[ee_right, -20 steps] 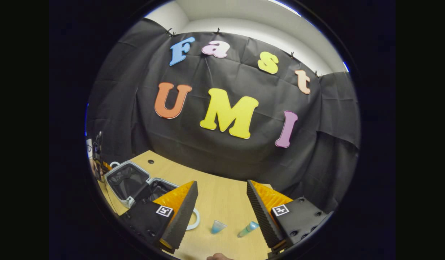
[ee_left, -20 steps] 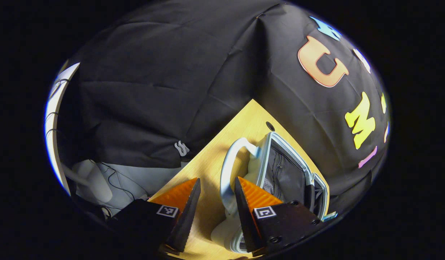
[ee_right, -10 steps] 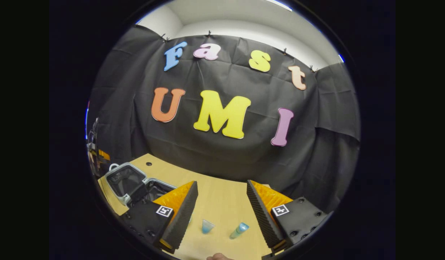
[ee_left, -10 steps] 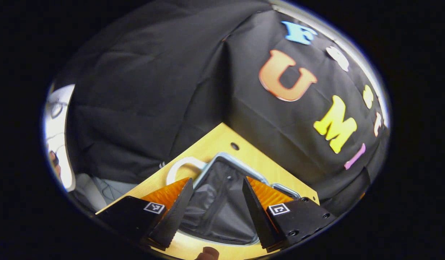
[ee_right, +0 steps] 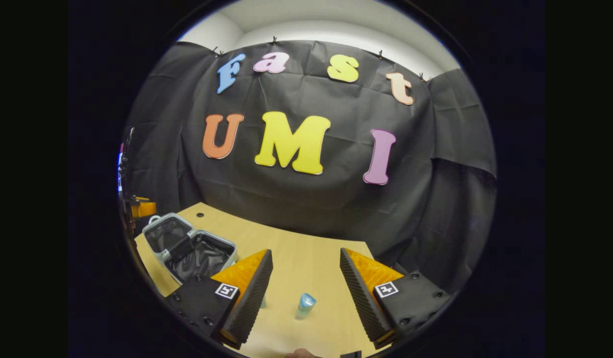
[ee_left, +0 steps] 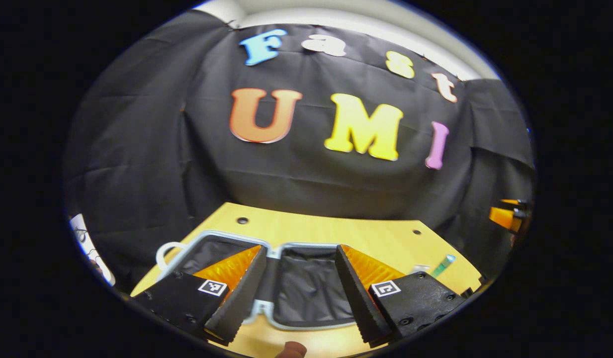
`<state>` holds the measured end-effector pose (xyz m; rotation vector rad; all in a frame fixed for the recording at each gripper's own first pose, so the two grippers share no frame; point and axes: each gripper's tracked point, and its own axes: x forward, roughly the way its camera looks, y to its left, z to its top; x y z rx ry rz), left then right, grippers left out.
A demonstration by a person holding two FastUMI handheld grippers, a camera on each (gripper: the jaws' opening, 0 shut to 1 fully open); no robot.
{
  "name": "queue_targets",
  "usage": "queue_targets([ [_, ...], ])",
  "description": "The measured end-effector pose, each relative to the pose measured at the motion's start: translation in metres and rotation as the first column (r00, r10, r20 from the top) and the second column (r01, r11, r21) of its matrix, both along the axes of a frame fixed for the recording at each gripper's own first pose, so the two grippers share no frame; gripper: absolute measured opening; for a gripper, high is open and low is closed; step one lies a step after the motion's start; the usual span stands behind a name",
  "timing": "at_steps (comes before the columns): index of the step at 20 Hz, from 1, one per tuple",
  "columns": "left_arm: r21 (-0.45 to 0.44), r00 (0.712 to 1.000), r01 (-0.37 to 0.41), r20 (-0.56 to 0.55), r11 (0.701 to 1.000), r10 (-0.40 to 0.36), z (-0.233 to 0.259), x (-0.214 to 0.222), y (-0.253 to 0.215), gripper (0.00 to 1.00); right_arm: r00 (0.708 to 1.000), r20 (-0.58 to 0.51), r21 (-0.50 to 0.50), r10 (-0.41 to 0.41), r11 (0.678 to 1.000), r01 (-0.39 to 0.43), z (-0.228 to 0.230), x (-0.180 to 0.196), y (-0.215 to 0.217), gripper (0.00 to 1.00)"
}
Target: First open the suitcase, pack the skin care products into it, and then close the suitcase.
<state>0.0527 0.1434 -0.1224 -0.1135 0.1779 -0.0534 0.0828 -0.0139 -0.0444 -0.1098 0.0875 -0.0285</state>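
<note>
A second ago the left gripper view looked down along the suitcase's handle with the case on edge; now it faces the booth wall squarely, and the suitcase (ee_left: 306,288) lies flat and wide open on the counter (ee_left: 336,233), both dark-lined halves up. The left claw (ee_left: 299,288) hangs over it with fingers well apart, holding nothing. In the right gripper view the blue bottle (ee_right: 305,304) has shifted toward the middle between the fingers; it sits on the counter (ee_right: 296,258), apart from the suitcase (ee_right: 189,248) at far left. The right claw (ee_right: 306,293) is spread wide, empty. A green tube (ee_left: 443,265) lies on the counter right of the suitcase.
</note>
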Motion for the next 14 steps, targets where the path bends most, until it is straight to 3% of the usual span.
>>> queue_targets([
  [6, -0.024, 0.984, 0.163, -0.073, 0.986, -0.164, -0.058, 0.003, -0.147, 0.90, 0.998, -0.053, -0.021, -0.019, 1.000, 0.018, -0.031, -0.004, -0.066, 0.81],
  [11, 0.040, 0.967, 0.225, -0.130, 0.974, -0.218, -0.111, 0.024, -0.218, 0.90, 0.993, -0.114, -0.049, -0.038, 0.998, 0.032, -0.061, -0.007, -0.108, 0.80],
  [14, 0.064, 0.955, 0.242, -0.194, 0.968, -0.226, -0.146, 0.047, -0.237, 0.90, 0.989, -0.142, -0.060, -0.048, 0.997, 0.040, -0.075, -0.007, -0.126, 0.81],
])
